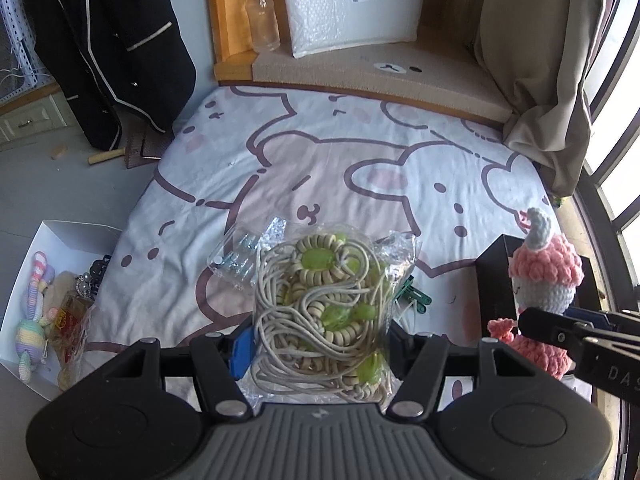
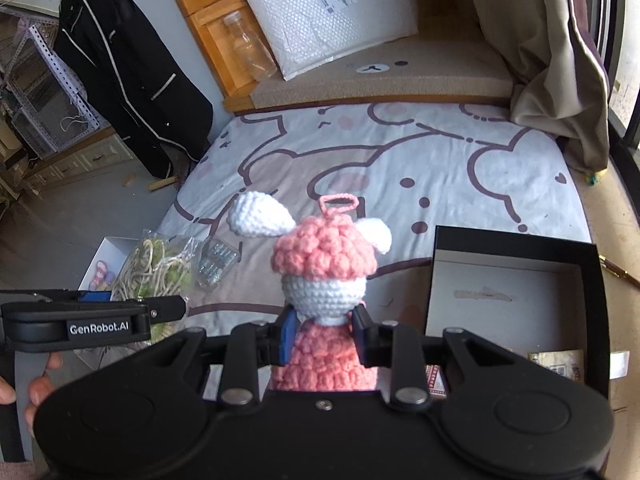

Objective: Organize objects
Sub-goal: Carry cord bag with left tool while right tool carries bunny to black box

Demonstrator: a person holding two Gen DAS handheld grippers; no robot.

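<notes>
Left wrist view: the left fingers (image 1: 320, 344) pinch a clear bag of cord (image 1: 320, 300) by its sides, held above the bed's (image 1: 320, 160) near edge, probably bound for the white box (image 1: 52, 236) past the left edge. The right fingers (image 2: 326, 330) are clamped on a crochet doll (image 2: 324, 276) at its neck, upright beside the black box (image 2: 516, 280) at the bed's right edge, its likely home.
</notes>
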